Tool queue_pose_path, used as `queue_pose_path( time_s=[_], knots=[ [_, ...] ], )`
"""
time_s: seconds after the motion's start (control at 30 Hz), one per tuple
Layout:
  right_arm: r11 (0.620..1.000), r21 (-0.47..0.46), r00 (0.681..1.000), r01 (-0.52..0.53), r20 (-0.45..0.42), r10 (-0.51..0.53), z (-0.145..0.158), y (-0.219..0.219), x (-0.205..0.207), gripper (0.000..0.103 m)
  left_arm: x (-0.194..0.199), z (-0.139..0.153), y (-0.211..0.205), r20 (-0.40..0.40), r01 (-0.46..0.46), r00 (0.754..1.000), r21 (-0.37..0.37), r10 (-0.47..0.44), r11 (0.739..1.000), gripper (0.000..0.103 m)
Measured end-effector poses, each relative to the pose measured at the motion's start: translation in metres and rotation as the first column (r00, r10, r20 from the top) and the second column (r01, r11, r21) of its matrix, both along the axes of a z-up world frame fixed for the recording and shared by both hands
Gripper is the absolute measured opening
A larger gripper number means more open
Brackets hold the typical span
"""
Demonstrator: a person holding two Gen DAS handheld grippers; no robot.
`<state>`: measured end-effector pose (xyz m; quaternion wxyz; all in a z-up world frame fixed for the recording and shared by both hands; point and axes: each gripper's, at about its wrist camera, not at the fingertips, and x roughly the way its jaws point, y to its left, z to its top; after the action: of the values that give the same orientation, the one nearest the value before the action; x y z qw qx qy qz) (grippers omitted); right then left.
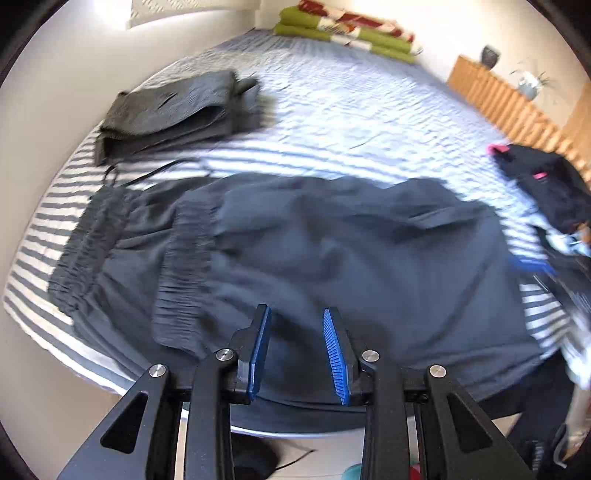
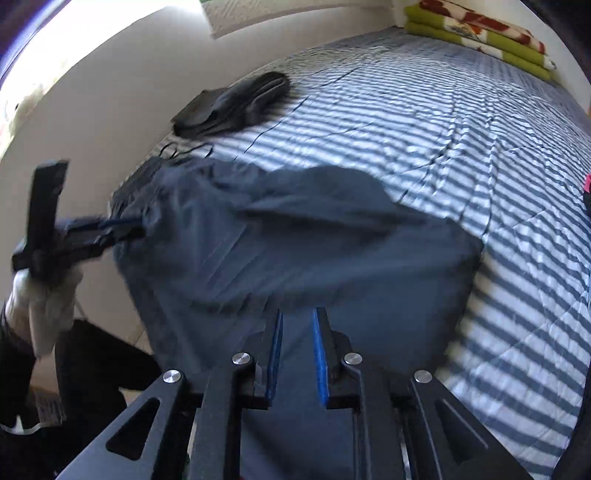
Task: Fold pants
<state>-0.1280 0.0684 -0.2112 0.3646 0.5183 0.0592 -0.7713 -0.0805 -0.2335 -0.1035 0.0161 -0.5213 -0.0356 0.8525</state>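
Note:
Dark navy pants lie across the near edge of the striped bed, folded over, with the gathered waistband on the left. My left gripper hovers open just above the near edge of the pants, with nothing between its blue pads. In the right wrist view the pants drape over the bed's edge. My right gripper stands open at their near hem, and smooth fabric shows in the gap. The left gripper shows at the pants' left edge, held by a white-gloved hand.
A folded dark grey garment lies at the bed's far left. Green and red blankets are stacked at the head. A pile of black clothes with pink trim sits on the right. A wooden slatted panel lines the right wall.

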Motion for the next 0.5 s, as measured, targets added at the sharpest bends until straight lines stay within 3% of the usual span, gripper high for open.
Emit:
queue_pose_path(
  time_s=[0.07, 0.13, 0.27, 0.37, 0.5],
  knots=[
    [0.999, 0.014, 0.998, -0.047, 0.033, 0.046, -0.009, 0.005, 0.032, 0.015, -0.004, -0.015, -0.010, 0.040, -0.016, 0.999, -0.040, 0.018, 0.999, 0.033],
    [0.996, 0.050, 0.994, -0.076, 0.079, 0.071, -0.025, 0.014, 0.065, 0.015, -0.004, -0.021, -0.021, 0.055, -0.038, 0.998, -0.032, 0.039, 0.999, 0.032],
    [0.998, 0.054, 0.997, -0.037, 0.071, 0.033, -0.026, 0.049, 0.099, 0.015, 0.009, -0.004, -0.017, -0.011, -0.054, 0.999, -0.058, 0.053, 0.997, 0.032],
    [0.995, -0.053, 0.991, 0.080, 0.108, -0.073, -0.010, 0.084, 0.097, 0.016, 0.023, 0.018, 0.013, -0.058, 0.021, 0.998, -0.037, -0.023, 0.999, 0.032],
    [0.987, -0.030, 0.987, 0.158, 0.017, -0.158, 0.005, 0.106, 0.083, 0.021, 0.032, 0.025, 0.068, -0.061, 0.161, 0.986, 0.059, -0.158, 0.985, 0.032]
  ],
)
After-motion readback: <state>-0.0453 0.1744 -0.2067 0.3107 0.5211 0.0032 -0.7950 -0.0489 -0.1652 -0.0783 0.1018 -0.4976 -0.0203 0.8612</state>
